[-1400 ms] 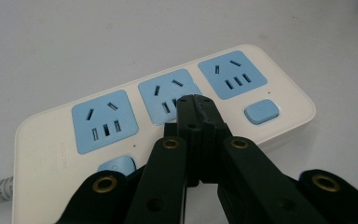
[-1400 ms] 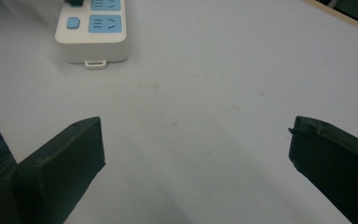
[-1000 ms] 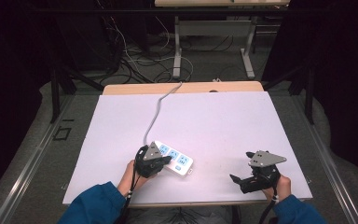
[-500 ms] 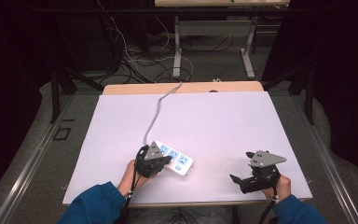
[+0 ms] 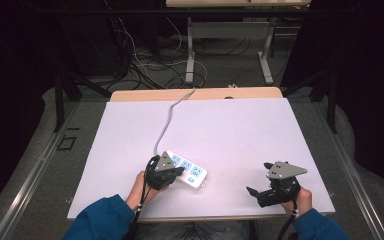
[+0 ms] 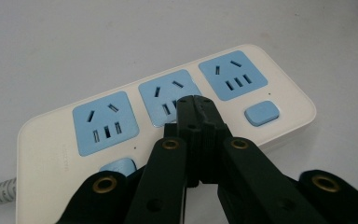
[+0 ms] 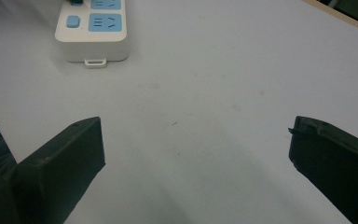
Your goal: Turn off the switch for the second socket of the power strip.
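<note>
On the white table [image 5: 240, 130], your clenched left gripper [image 6: 196, 103] presses the power strip [image 6: 121, 121]; your right gripper [image 7: 196, 154] gapes empty.

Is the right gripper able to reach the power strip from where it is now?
Probably yes. The right gripper stands open, and bare table lies between it and the power strip; only the left gripper, shut over the strip, occupies its far part.

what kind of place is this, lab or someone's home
Most likely a lab or recording workspace, not a home: a bare white tabletop holds just a power strip, dark curtains ring it, and loose cables sprawl on the floor behind, near another table's metal legs.
</note>
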{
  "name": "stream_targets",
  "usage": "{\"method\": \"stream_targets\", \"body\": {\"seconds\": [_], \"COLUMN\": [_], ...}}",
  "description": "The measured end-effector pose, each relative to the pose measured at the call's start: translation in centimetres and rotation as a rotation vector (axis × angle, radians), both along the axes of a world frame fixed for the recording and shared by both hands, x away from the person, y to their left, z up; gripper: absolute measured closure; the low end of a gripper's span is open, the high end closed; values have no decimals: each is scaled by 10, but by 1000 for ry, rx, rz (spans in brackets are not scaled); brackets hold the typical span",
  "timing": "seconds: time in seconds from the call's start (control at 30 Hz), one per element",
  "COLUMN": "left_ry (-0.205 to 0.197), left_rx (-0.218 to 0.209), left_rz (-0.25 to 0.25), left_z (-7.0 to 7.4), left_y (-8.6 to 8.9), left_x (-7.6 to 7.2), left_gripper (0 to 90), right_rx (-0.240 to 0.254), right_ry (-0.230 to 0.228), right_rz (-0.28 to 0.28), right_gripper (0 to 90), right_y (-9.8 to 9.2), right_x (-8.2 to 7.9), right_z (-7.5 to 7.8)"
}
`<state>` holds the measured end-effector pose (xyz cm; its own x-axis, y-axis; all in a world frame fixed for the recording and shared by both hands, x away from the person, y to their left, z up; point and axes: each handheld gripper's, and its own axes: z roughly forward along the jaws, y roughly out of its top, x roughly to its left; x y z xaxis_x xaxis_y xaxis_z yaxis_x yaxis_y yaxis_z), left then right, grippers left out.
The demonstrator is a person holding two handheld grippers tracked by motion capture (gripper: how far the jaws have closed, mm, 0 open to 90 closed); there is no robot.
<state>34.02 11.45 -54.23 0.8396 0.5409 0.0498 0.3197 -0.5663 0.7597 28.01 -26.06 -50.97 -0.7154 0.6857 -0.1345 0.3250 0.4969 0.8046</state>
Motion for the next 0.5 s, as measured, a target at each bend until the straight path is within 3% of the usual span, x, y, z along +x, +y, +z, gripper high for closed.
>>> {"method": "stream_targets", "body": {"seconds": [0.5], "left_ry": [-3], "left_rx": [-13], "left_rz": [-1], "left_z": [4], "left_y": [2], "left_x": [1], "left_gripper": [900], "right_rx": [-9], "right_ry": [9], "right_rz": [13], "right_gripper": [28], "right_y": [-1], "right_x": [1], "right_z": [1]}}
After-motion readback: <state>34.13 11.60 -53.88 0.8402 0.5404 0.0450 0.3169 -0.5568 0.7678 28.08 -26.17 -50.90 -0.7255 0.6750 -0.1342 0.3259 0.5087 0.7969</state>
